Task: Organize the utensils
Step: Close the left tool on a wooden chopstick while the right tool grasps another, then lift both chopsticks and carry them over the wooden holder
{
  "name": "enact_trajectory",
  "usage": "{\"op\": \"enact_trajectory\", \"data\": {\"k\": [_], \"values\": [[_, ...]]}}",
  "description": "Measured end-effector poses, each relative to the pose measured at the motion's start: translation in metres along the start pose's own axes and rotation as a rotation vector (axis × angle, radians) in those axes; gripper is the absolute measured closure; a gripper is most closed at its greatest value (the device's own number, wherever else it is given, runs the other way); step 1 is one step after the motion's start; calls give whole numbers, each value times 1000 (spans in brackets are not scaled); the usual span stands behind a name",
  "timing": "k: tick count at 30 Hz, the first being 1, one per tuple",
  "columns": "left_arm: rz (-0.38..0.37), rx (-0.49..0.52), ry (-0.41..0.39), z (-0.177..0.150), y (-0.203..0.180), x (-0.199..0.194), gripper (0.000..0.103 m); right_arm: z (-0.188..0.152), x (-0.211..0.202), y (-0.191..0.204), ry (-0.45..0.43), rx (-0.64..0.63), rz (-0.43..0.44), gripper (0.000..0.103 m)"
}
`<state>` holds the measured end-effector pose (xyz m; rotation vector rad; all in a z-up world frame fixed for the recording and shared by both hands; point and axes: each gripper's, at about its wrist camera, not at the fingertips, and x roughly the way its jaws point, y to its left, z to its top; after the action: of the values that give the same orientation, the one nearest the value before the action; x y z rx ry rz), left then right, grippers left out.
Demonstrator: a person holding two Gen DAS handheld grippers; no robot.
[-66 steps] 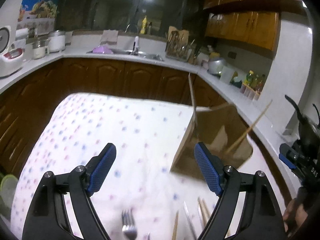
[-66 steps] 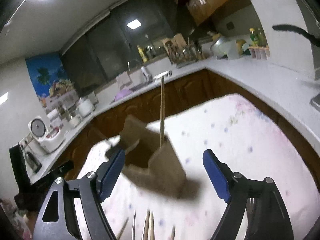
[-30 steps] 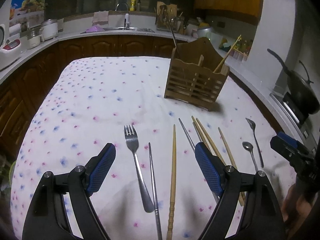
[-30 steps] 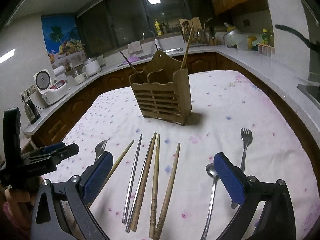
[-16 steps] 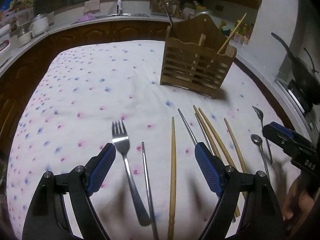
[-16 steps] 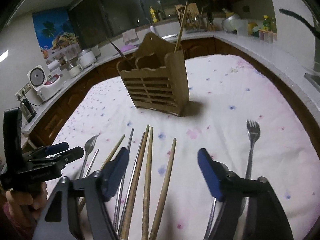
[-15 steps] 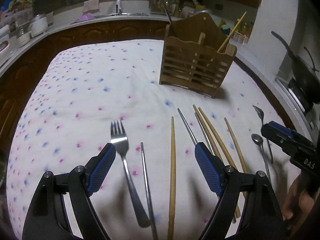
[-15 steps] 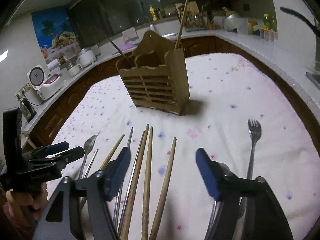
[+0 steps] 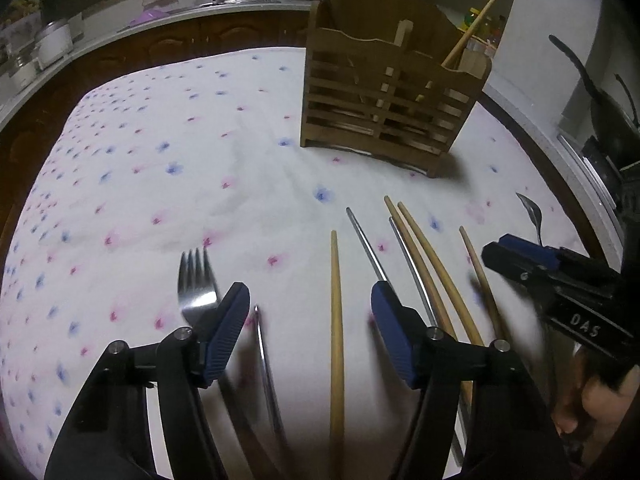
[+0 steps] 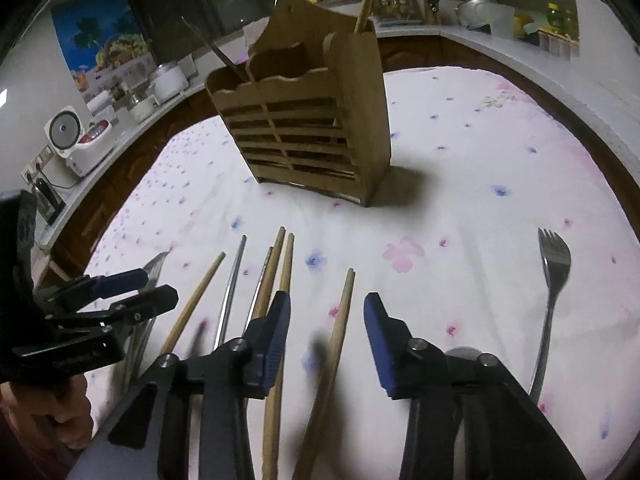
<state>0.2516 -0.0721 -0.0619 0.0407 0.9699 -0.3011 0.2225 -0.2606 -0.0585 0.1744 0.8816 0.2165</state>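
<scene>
A slatted wooden utensil holder (image 9: 388,96) (image 10: 316,120) stands on the floral tablecloth with a wooden chopstick (image 9: 474,24) in it. Wooden and metal chopsticks lie side by side in front of it. My left gripper (image 9: 310,304) is open, low over the cloth, straddling a wooden chopstick (image 9: 337,320) and a metal chopstick (image 9: 266,360), with a fork (image 9: 196,280) by its left finger. My right gripper (image 10: 326,312) is open, straddling a wooden chopstick (image 10: 340,320). A fork (image 10: 552,276) lies to its right.
A spoon (image 9: 532,216) lies at the right of the cloth. The right gripper (image 9: 560,276) shows in the left wrist view, the left gripper (image 10: 120,292) in the right wrist view. Counters with a rice cooker (image 10: 76,140) and a pan (image 9: 600,92) surround the table (image 9: 160,140).
Both grippers have dropped closer to the cloth and the utensils, and their jaws have narrowed. The right gripper now straddles one wooden chopstick. Nothing has been picked up.
</scene>
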Motion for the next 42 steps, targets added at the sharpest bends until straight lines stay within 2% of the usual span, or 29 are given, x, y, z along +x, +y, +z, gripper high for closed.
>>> {"op": "enact_trajectory", "data": {"k": [6, 9, 12, 15, 16, 18, 20, 23, 27, 38, 42], "values": [[-1, 34, 40, 14, -5, 20, 52, 7, 19, -4, 40, -9, -22, 70], [-17, 53, 82, 16, -9, 35, 64, 8, 31, -4, 64, -28, -41, 72], [19, 99, 66, 15, -18, 38, 67, 11, 34, 1, 69, -62, -62, 71], [23, 125, 61, 15, -22, 39, 82, 12, 37, 6, 72, -96, -97, 78], [18, 131, 60, 15, -23, 38, 90, 12, 38, 6, 73, -106, -105, 79], [13, 132, 59, 15, -23, 39, 97, 11, 38, 7, 73, -121, -121, 84], [12, 125, 57, 15, -22, 39, 98, 11, 38, 8, 74, -120, -119, 94], [10, 113, 57, 15, -22, 38, 98, 13, 38, 7, 79, -107, -96, 97], [-35, 71, 46, 15, -14, 31, 99, 13, 29, 5, 74, -66, -24, 98], [-145, -14, -130, 16, 0, -63, 99, 21, -48, 18, -89, -36, 71, 98], [-180, -25, -180, 13, 3, -93, 99, 24, -73, 21, -142, -37, 73, 98]]}}
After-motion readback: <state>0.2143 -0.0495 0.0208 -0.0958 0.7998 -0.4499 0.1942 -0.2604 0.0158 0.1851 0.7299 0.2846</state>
